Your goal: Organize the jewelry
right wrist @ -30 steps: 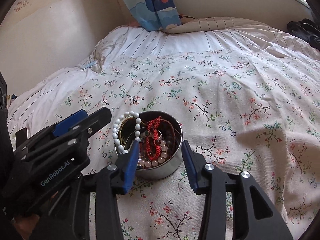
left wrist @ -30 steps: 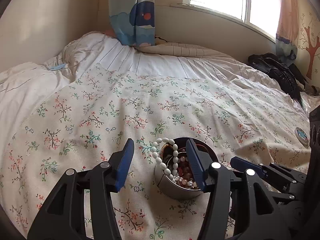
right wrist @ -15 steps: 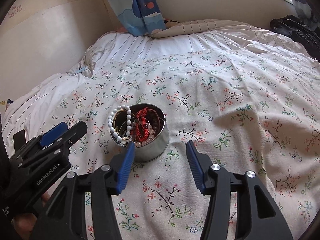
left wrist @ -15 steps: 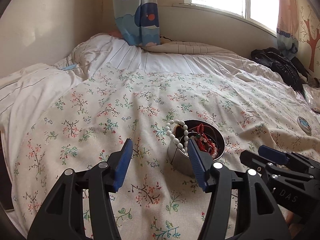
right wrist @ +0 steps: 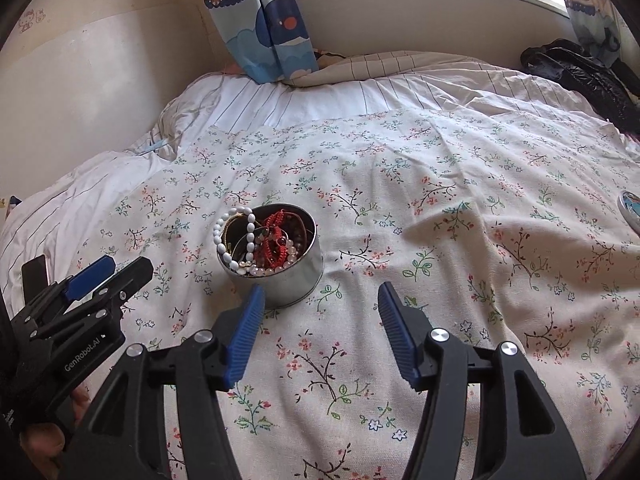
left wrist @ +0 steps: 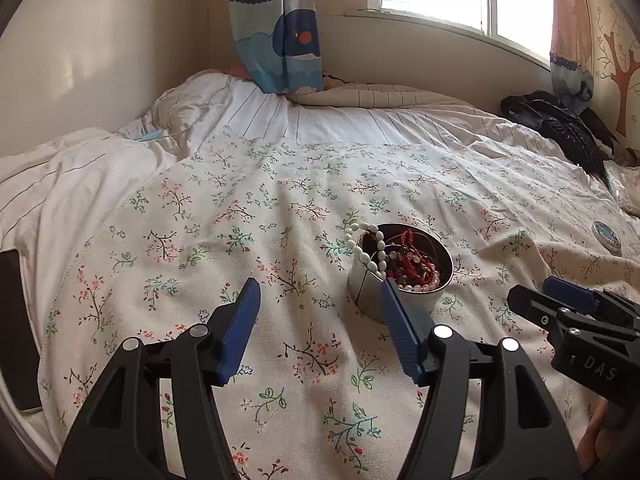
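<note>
A round silver tin [left wrist: 374,300] [right wrist: 294,280] stands on the floral bedspread, filled with tangled jewelry. A white bead bracelet [left wrist: 370,250] [right wrist: 236,236] hangs over its left rim; red cord bracelets [left wrist: 416,264] [right wrist: 276,232] and pale beads lie inside. My left gripper [left wrist: 318,300] is open and empty, above the cloth just left of and short of the tin. My right gripper [right wrist: 320,300] is open and empty, just right of and short of the tin. Each gripper shows at the edge of the other's view.
The tin's round lid [left wrist: 606,234] [right wrist: 630,210] lies on the bedspread at the far right. A dark phone [left wrist: 16,320] lies at the bed's left edge. Black clothing [left wrist: 560,128] is piled at the back right. Pillows, a curtain and the wall close the far side.
Both grippers have drawn back and up from the tin, which now sits farther away. The left one shifted left, the right one shifted right. Both stayed open.
</note>
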Motion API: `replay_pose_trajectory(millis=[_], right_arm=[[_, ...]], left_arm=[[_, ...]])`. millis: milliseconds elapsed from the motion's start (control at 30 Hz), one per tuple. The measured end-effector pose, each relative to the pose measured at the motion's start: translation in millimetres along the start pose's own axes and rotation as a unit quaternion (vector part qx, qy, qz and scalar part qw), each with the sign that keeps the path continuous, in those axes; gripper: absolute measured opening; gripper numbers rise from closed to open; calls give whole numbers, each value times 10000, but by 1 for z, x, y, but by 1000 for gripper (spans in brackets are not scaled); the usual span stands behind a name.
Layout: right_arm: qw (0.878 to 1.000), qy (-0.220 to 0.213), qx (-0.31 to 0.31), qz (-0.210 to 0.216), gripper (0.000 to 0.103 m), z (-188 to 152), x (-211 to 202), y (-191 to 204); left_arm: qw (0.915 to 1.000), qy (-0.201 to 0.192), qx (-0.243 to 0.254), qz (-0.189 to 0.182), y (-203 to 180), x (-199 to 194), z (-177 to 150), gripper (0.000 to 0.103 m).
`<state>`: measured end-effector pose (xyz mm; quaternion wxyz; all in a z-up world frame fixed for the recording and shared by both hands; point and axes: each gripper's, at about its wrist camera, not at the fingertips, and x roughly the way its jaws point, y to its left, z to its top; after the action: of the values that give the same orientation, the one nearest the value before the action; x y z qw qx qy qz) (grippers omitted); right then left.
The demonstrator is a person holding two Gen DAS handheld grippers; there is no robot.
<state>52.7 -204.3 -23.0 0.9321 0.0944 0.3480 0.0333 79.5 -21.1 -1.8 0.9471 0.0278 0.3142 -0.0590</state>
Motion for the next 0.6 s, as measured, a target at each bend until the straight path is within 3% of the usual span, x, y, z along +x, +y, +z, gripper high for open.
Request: replay_pose_trajectory(millis=[233, 400, 600], right_arm=[[9997, -161, -109, -155, 66, -6, -14, 3], [9990, -297, -216, -239, 72, -9, -25, 8], [9981, -475, -183, -346, 79, -17, -45, 7]], left_arm=[[9999, -98, 104, 58, 2, -14, -7, 69], [9998, -129, 116, 54, 6, -25, -11, 84], [9997, -200, 109, -8, 9, -42, -15, 95]])
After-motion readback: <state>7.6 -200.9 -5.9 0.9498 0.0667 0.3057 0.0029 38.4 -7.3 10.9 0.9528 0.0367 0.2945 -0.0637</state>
